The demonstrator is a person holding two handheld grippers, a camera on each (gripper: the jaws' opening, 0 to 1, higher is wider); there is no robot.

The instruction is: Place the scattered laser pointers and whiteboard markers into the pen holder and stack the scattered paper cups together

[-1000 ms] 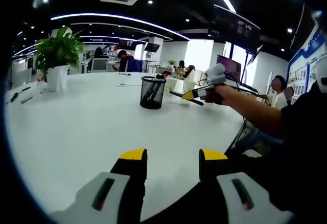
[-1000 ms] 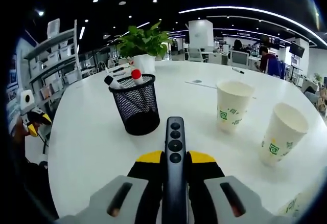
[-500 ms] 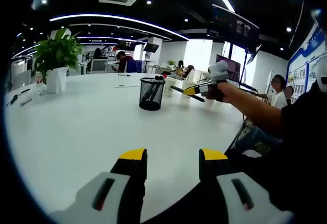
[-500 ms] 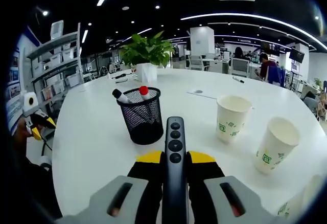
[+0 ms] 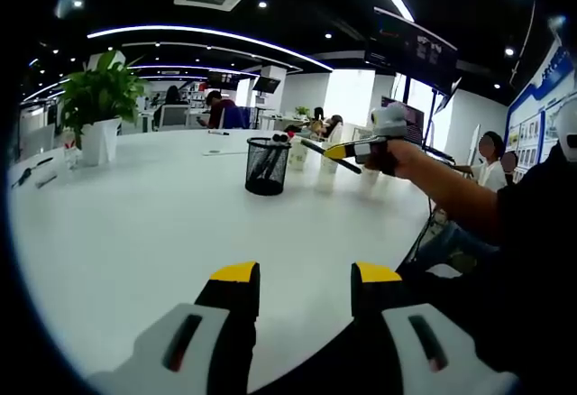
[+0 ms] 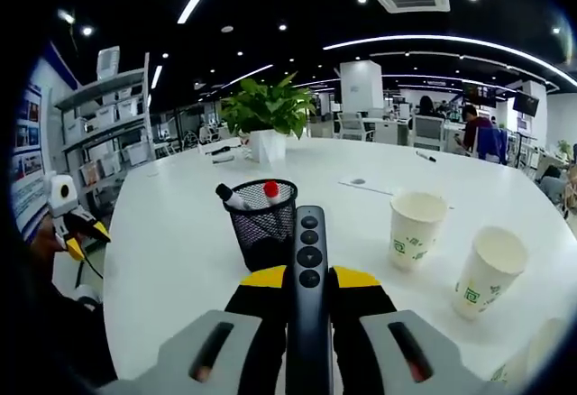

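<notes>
Clamping a dark laser pointer [image 6: 309,296] lengthwise between its yellow-tipped jaws, the right gripper [image 6: 309,280] holds the pointer with its button face up and its nose aimed toward the mesh pen holder [image 6: 265,223], which sits just above the pointer's tip at the centre of the right gripper view. Gripped along its length like this, the pointer can probably be tipped nose-down into the holder's open mouth without a regrip. Two whiteboard markers, a black-capped one [image 6: 230,197] and a red-capped one [image 6: 270,189], lean inside the holder and stick out over its rim. Right of the holder stand two paper cups, the nearer-to-holder one [image 6: 414,229] and another [image 6: 488,270] toward the right edge, upright, apart from each other, not yet stacked; a pale curve at the lower right edge may be a third cup, too cut off to say. A potted plant [image 6: 268,116] stands on the white table [image 6: 171,224] beyond the holder. In the left gripper view the left gripper [image 5: 296,284] rests low over the near table edge at the bottom of the frame, jaws parted with nothing between them, apparently parked while the other hand works. Upper right of centre there, the right gripper [image 5: 345,152] appears with the pointer slanting toward the pen holder [image 5: 267,166], raised above the table and short of the holder's mouth.
</notes>
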